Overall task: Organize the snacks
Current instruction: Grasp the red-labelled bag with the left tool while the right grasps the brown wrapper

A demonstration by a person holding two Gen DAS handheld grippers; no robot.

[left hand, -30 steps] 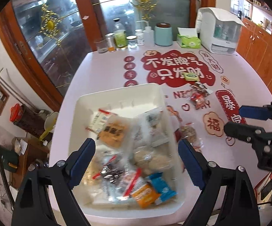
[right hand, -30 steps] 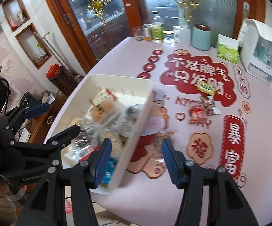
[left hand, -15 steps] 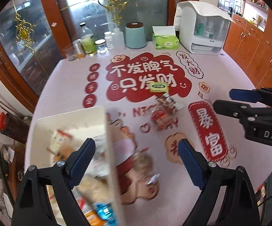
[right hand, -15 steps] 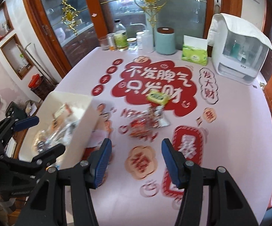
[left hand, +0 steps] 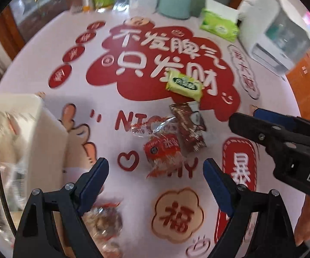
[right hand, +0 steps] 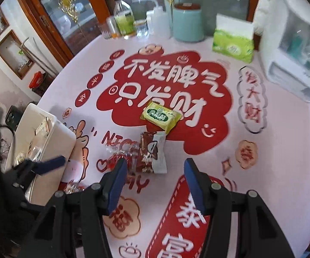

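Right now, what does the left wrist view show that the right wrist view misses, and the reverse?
Only the left wrist view: a clear-wrapped snack near the bottom, by the left claw. Only the right wrist view: the green-labelled bottle in focus, and wall shelves. Both share the yellow-green packet, brown packet, red packet, white bin and tissue pack.

A pink cloth [right hand: 284, 150] with red lettering is covering the bench. On it are lying a yellow-green packet [right hand: 160, 116], a brown-and-white packet [right hand: 152, 152] and a red packet [left hand: 162, 150], near a white bin [left hand: 45, 142].
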